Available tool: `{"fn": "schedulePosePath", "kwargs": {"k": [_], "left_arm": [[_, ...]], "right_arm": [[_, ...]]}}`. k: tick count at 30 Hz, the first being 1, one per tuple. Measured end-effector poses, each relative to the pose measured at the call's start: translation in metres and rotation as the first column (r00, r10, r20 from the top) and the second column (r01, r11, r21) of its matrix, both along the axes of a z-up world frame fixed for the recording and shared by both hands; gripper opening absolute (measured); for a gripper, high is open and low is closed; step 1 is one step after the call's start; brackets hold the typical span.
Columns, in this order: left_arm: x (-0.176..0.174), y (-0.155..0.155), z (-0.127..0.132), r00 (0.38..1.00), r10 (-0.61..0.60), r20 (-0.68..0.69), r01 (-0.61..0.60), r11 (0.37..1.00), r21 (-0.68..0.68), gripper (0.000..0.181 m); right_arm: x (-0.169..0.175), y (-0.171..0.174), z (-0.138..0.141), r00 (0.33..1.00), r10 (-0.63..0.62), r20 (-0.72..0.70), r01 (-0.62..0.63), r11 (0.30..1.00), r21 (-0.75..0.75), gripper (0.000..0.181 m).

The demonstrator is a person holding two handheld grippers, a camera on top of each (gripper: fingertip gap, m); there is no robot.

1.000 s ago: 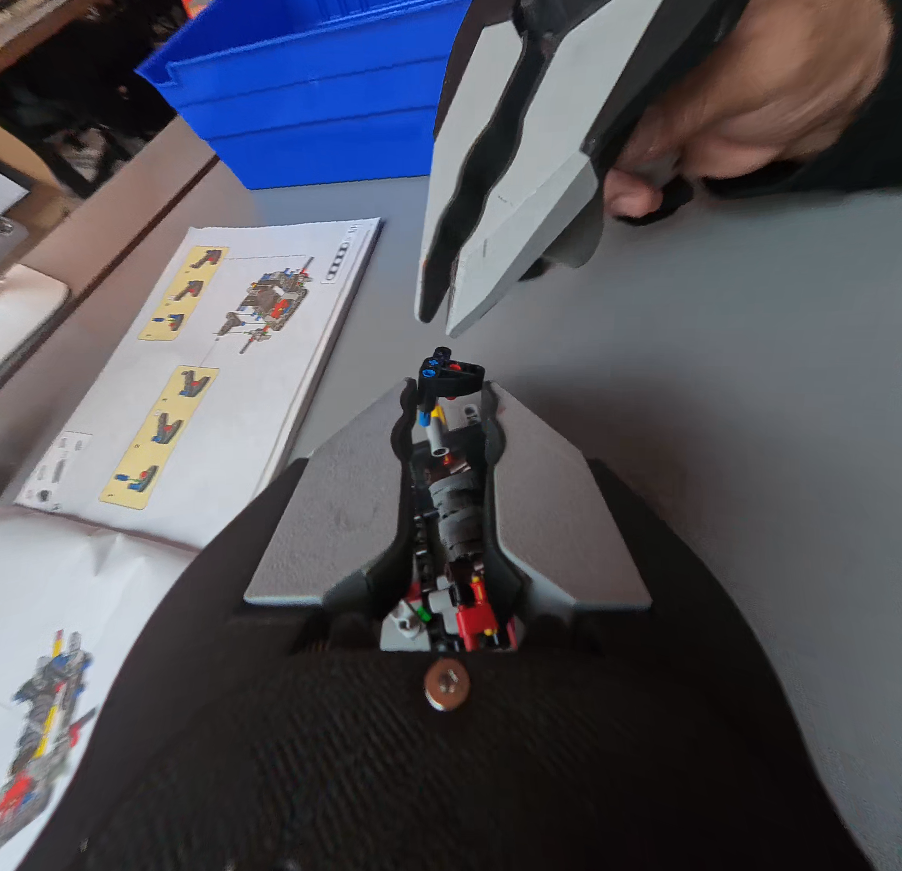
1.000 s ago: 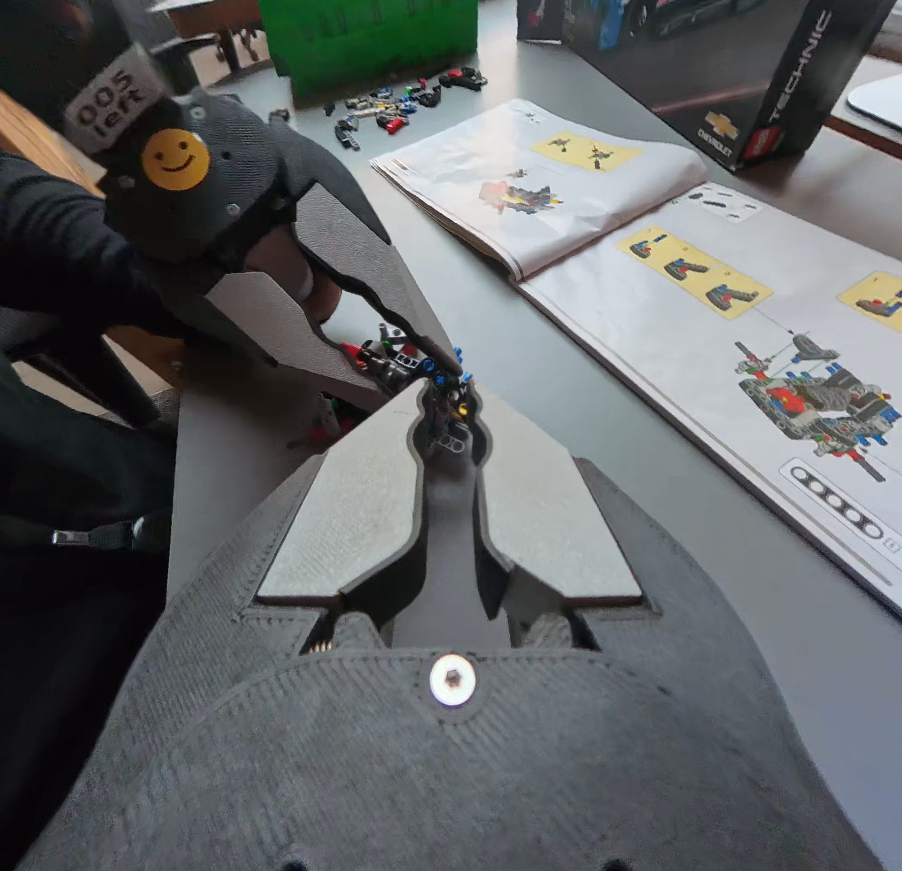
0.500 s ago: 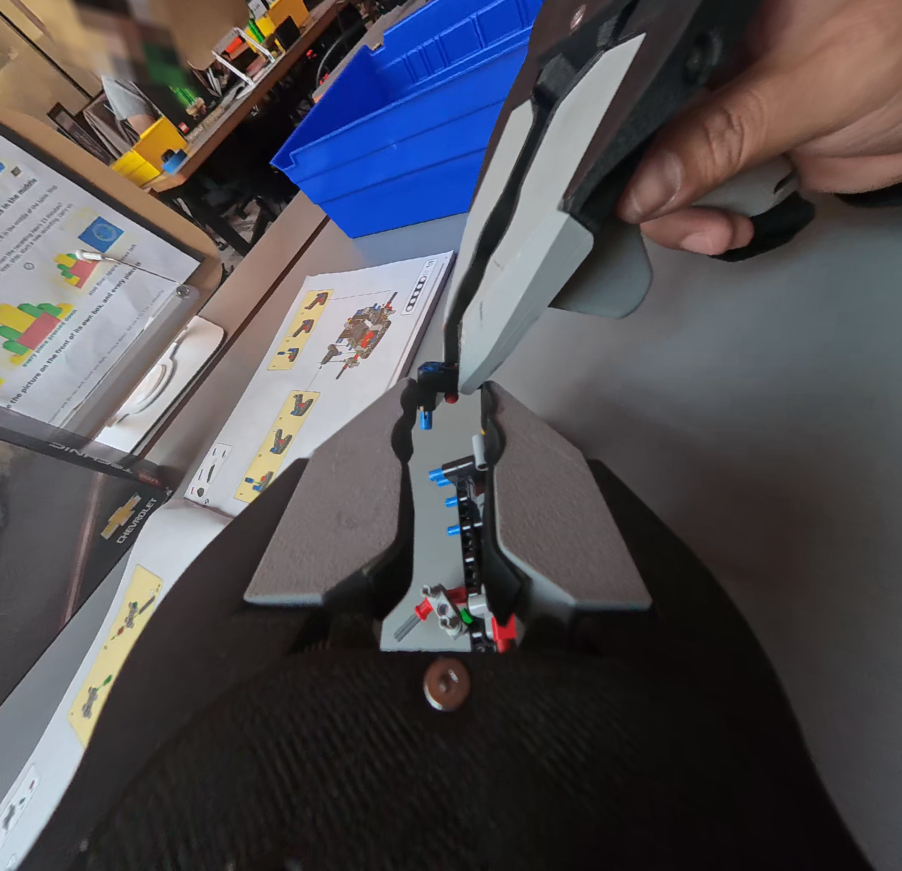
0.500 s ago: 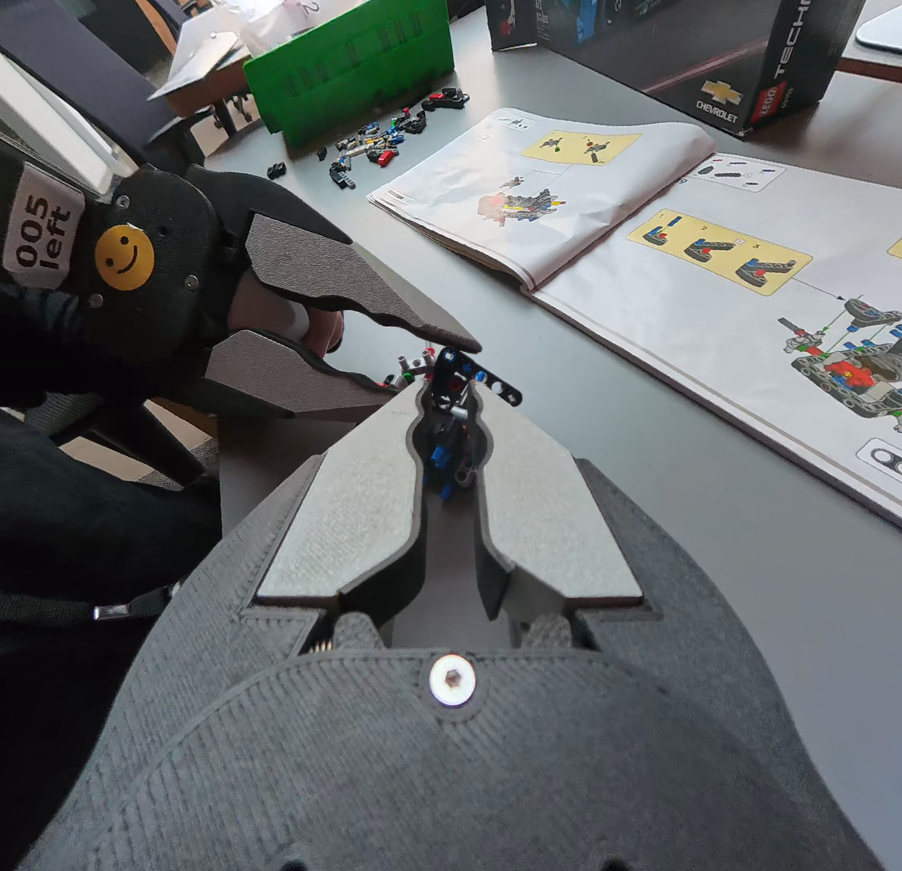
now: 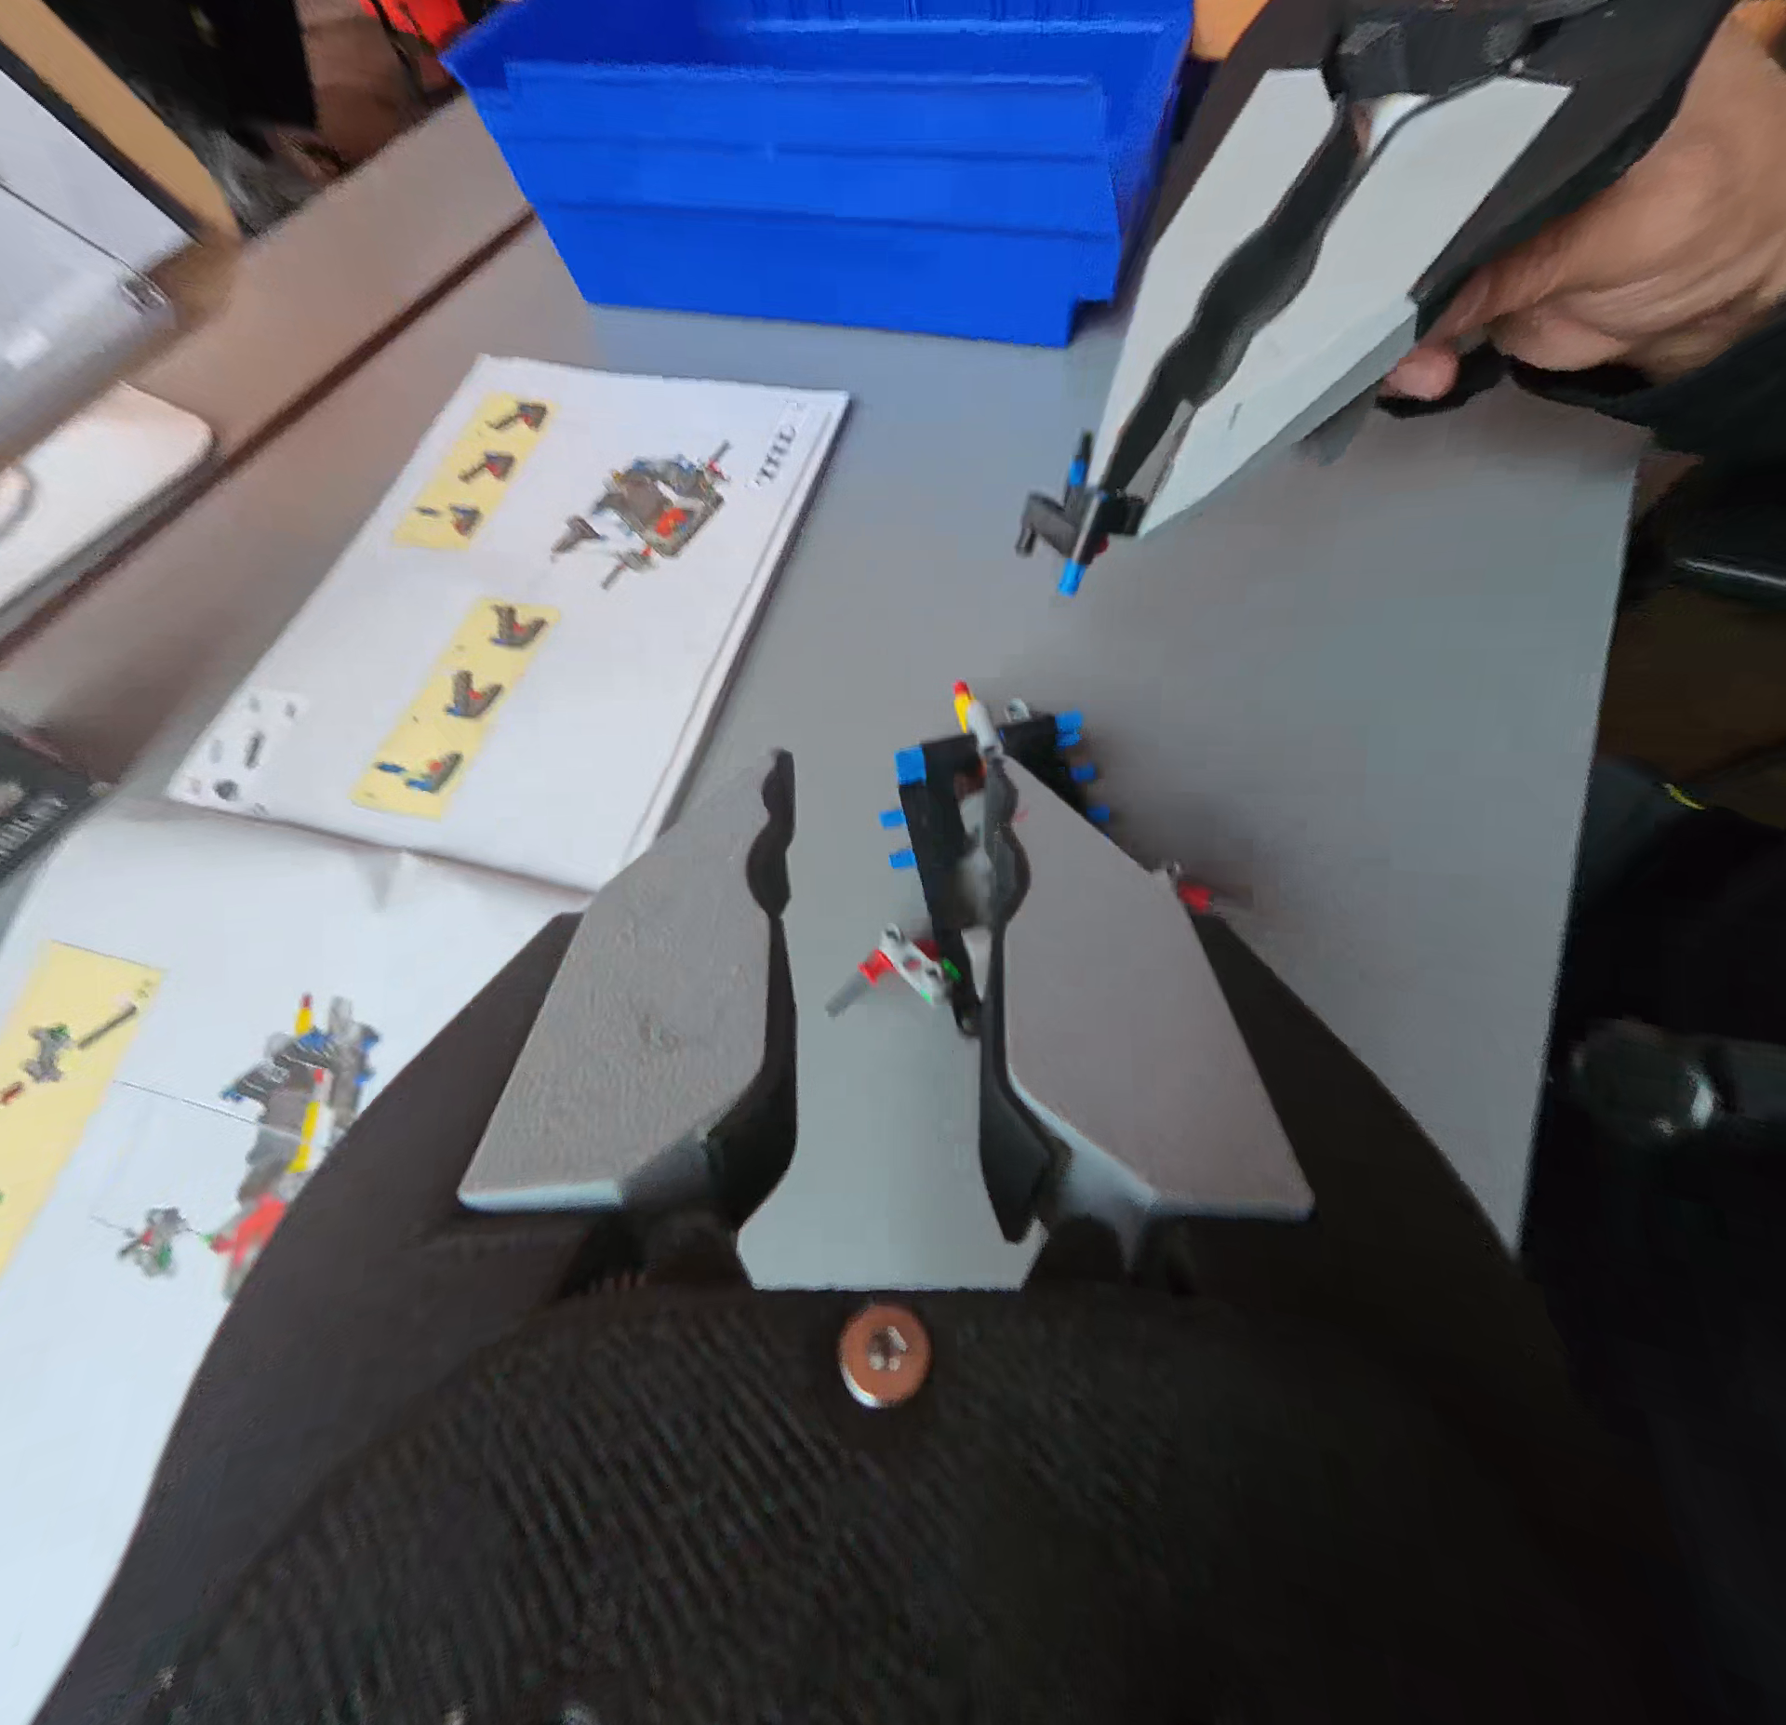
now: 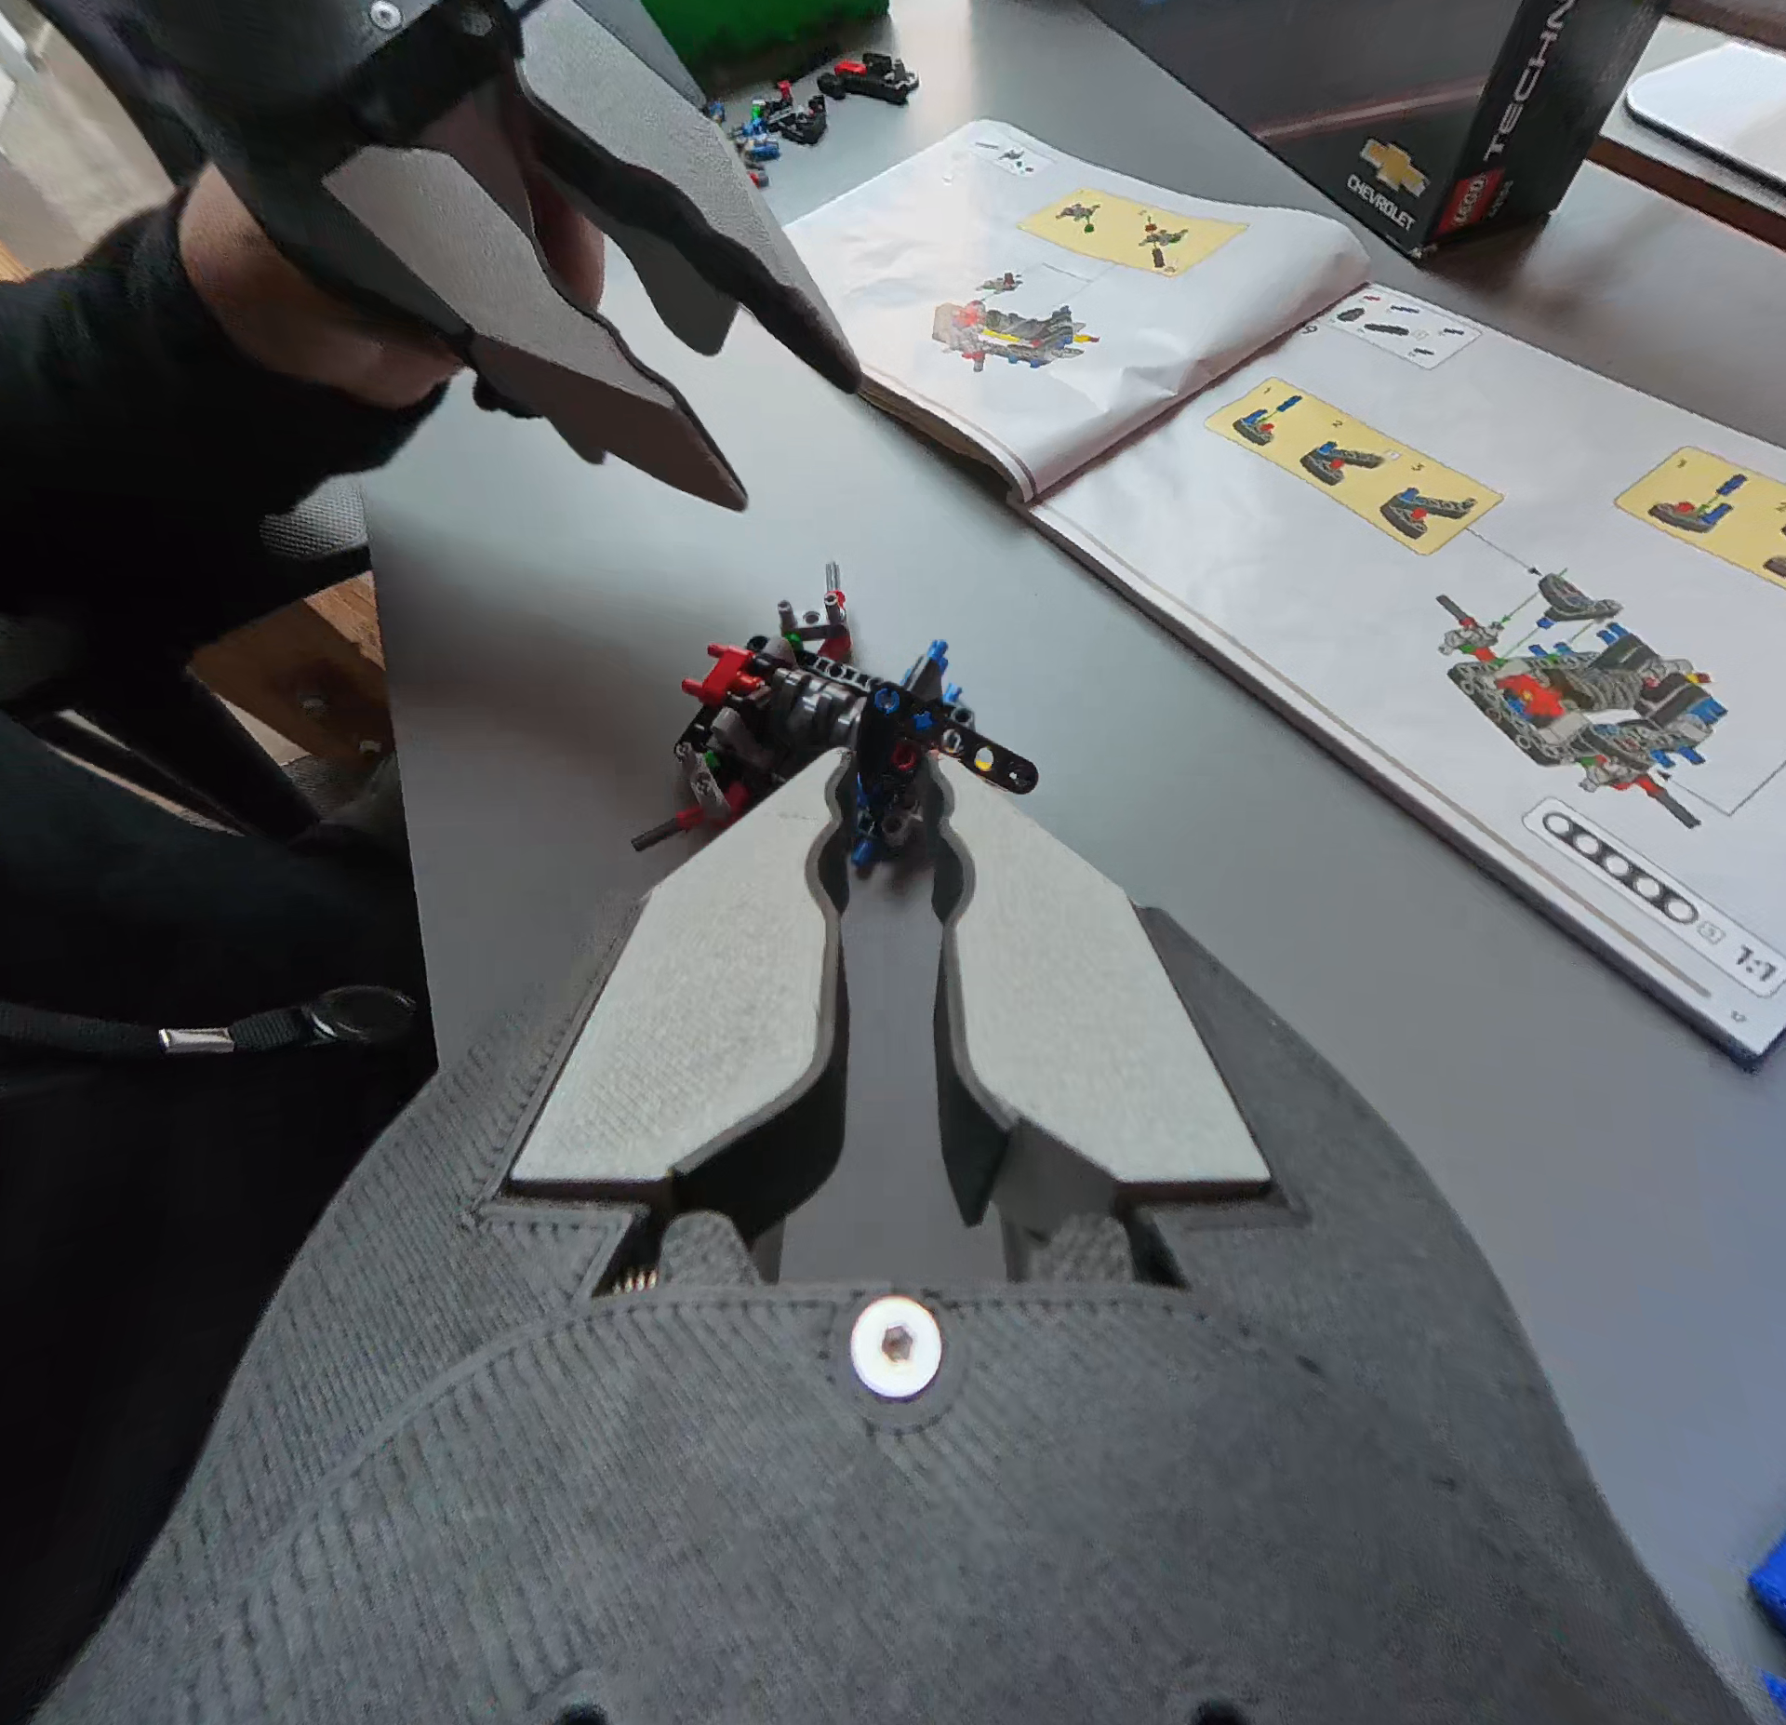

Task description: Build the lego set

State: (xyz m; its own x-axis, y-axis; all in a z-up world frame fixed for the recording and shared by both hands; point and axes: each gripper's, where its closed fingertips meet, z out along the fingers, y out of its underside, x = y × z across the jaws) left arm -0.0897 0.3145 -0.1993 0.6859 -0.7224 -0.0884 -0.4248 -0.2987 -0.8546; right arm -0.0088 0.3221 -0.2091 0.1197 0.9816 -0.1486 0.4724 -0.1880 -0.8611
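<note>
Two claws, one job: my right gripper [image 6: 889, 809] is clamped on a small black bracket with blue pins [image 6: 894, 780], while my left gripper [image 5: 889, 867] hangs spread and empty above the half-built chassis [image 6: 773, 712] on the grey table [image 6: 1208, 905]. I'd line the pins squarely with the chassis holes before pressing. Instruction booklet [image 6: 1353, 538] lies open at two o'clock.

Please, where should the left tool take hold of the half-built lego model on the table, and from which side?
Probably the grey middle block of the lego model, from above, where the open left tool hangs. It lies flat, and pins and thin axles stick out at its ends and sides, so only the middle is compact. The right tool is busy with a black piece.
</note>
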Motion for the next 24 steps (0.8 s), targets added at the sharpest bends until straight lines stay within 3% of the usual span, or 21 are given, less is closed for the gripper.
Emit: {"fn": "schedulePosePath", "kwargs": {"k": [5, 9, 19, 24], "left_arm": [[-0.013, -0.026, -0.036, 0.999, -0.053, 0.013, 0.054, 0.988, -0.147, 0.036], [-0.014, -0.034, -0.063, 0.997, -0.071, -0.035, 0.064, 0.980, -0.190, 0.035], [0.013, -0.050, -0.081, 0.992, -0.127, 0.003, 0.123, 0.953, -0.277, 0.032], [0.017, -0.056, -0.082, 0.991, -0.134, 0.022, 0.135, 0.951, -0.278, 0.034]], "right_arm": [[0.015, -0.007, -0.016, 0.999, -0.011, 0.050, 0.010, 1.000, 0.022, 0.010], [0.018, -0.011, -0.023, 0.997, -0.001, 0.081, -0.002, 0.999, 0.040, 0.009], [0.016, -0.020, -0.038, 0.986, 0.051, 0.159, -0.053, 0.999, 0.009, 0.010], [0.015, -0.030, -0.043, 0.972, 0.143, 0.185, -0.156, 0.986, 0.059, 0.010]]}}
